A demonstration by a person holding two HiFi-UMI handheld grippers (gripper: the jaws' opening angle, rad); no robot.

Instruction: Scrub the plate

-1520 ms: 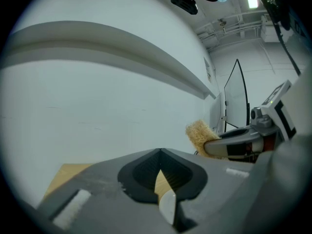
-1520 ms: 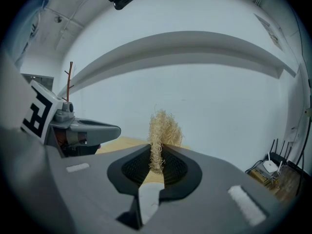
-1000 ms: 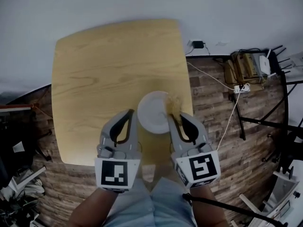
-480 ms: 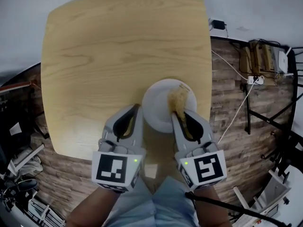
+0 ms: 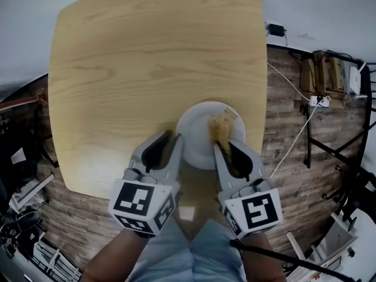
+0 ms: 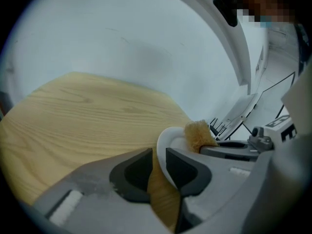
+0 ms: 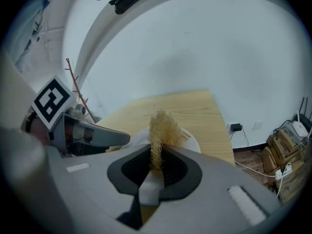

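A white plate (image 5: pixel 200 138) lies near the front right edge of the wooden table (image 5: pixel 135 69). My left gripper (image 5: pixel 177 141) is at the plate's left rim. In the left gripper view the plate (image 6: pixel 169 139) has its rim between the jaws, and the left gripper (image 6: pixel 159 154) is shut on it. My right gripper (image 5: pixel 222 145) is shut on a tan fibrous scrubber (image 5: pixel 221 125), which rests on the right part of the plate. In the right gripper view the scrubber (image 7: pixel 164 127) sticks up out of the right gripper (image 7: pixel 156 156), with the plate (image 7: pixel 192 141) behind it.
The table's front edge (image 5: pixel 123 194) runs just under both grippers. On the wooden floor to the right lie a white cable (image 5: pixel 294 140) and a power strip (image 5: pixel 319 101). Clutter (image 5: pixel 23 187) sits on the floor at the left. The person's legs (image 5: pixel 194 251) are at the bottom.
The scrubber has moved from the plate's right rim further onto the plate. The left gripper has closed in on the plate's left rim and tilted a little.
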